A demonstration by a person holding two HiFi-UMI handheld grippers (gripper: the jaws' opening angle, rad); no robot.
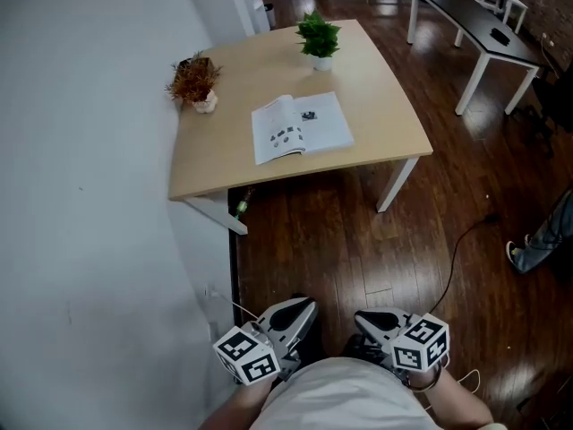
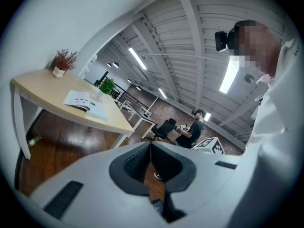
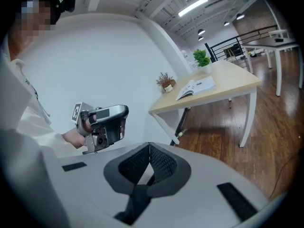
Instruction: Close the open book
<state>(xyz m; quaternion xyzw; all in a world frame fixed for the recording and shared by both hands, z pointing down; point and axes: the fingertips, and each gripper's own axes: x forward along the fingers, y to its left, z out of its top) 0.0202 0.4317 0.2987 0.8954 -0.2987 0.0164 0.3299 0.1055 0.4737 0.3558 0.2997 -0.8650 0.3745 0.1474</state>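
Target, the open book (image 1: 301,127): lies flat and pages up on the light wooden table (image 1: 385,106), toward the table's near edge and roughly midway along it, spine running from the far side to the near side, one printed page spread to each side. Shares the table with a green potted plant (image 1: 319,38) at its far edge and a dried reddish plant (image 1: 193,81) at its far left corner, both well apart from the book. Backs onto a white wall (image 1: 89,195) along the table's left side. As for the left gripper (image 1: 299,312): held low by the person's body, well short of the table, above the dark wood floor (image 1: 358,240) in front of it, jaws together with nothing between them. As for the right gripper (image 1: 367,319): just beside the other, equally far from the table, jaws likewise pressed together and empty. Judged as the approach step: book untouched, closing not yet begun. Calls next for bringing both grippers up to the table's near edge and over the book, then working a closed tip under the outer edge of one half, lifting that half and folding it across the spine onto the other. Probably also calls for steadying the resting half against the table with the second gripper, so as not to slide the book toward the table's edge.
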